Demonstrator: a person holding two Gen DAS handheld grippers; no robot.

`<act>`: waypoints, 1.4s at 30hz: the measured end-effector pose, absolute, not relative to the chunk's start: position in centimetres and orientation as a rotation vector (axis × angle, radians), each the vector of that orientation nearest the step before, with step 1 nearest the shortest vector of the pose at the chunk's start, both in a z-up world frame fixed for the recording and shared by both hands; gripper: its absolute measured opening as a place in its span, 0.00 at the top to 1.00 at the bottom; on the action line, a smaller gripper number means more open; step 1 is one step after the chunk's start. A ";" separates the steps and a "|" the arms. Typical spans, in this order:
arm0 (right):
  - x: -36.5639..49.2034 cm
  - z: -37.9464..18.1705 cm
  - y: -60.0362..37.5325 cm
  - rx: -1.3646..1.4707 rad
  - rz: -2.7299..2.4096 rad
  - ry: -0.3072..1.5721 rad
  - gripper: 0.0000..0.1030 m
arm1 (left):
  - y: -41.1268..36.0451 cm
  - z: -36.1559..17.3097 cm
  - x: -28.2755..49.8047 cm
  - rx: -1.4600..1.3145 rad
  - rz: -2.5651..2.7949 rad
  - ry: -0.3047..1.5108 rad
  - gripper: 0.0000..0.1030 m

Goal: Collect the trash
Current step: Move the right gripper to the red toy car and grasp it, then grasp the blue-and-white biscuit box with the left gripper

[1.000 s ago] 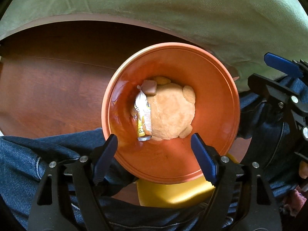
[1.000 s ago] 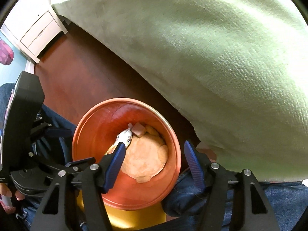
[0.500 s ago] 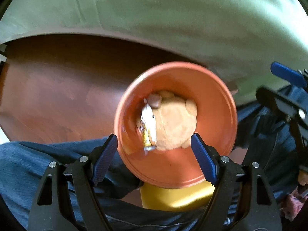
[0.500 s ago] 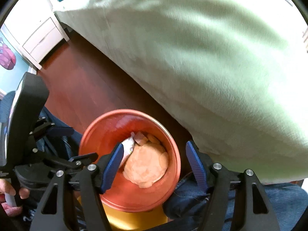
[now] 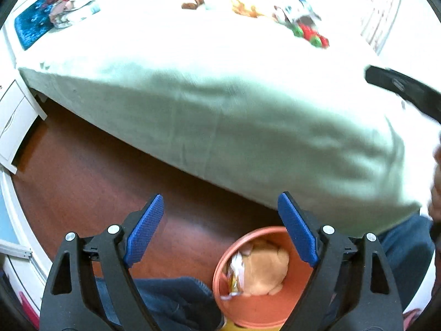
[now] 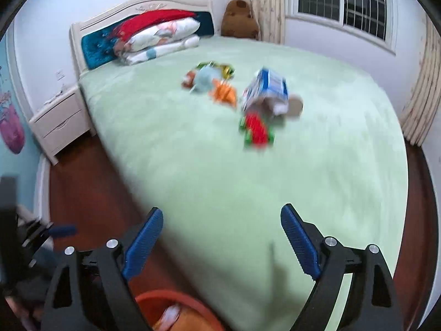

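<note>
An orange bin stands on the floor by the bed, holding a tan crumpled lump and a silvery yellow wrapper. My left gripper hangs above and short of it, its jaws opening with nothing between them. My right gripper points over the green bed, jaws opening and empty, with the bin's rim below it. On the bed lie a blue-white carton, a red-green wrapper, an orange wrapper and a pale blue piece.
A white nightstand stands left of the bed, with folded bedding at the headboard and a brown plush in the corner. Dark wooden floor runs beside the bed. A person's jeans leg lies next to the bin.
Both grippers have risen and tipped up away from the bin, which slid to the bottom of both views. The bed top with its litter came into sight. The right jaws spread wider.
</note>
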State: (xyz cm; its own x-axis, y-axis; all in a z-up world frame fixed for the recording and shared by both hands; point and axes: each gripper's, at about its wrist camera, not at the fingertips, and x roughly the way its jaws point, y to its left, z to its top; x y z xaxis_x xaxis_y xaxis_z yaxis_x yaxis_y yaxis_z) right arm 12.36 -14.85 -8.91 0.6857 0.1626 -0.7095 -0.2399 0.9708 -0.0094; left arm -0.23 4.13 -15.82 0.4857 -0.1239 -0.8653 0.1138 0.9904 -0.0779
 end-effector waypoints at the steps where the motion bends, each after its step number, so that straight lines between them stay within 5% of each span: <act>1: 14.3 -8.9 -14.6 -0.117 0.207 0.780 0.17 | 4.3 -15.5 0.1 -0.020 -0.141 1.048 0.20; 9: 25.8 -11.3 -13.6 -0.190 0.105 0.892 0.17 | 4.8 -14.4 2.3 -0.056 -0.129 1.026 0.20; 14: 27.2 -13.2 -13.9 -0.145 0.116 0.967 0.58 | 5.3 -14.0 2.7 -0.072 -0.121 1.029 0.20; 16: 26.7 -13.0 -13.9 -0.153 0.115 0.949 0.62 | 5.3 -13.9 2.7 -0.074 -0.115 1.025 0.20; 27: 19.0 -9.3 -17.4 -0.026 0.210 0.851 0.64 | 4.7 -13.3 3.8 -0.087 -0.132 1.018 0.20; 42: 8.3 -6.6 -22.5 0.030 0.234 0.756 0.64 | -2.6 -10.4 18.6 -0.519 -0.481 0.922 0.20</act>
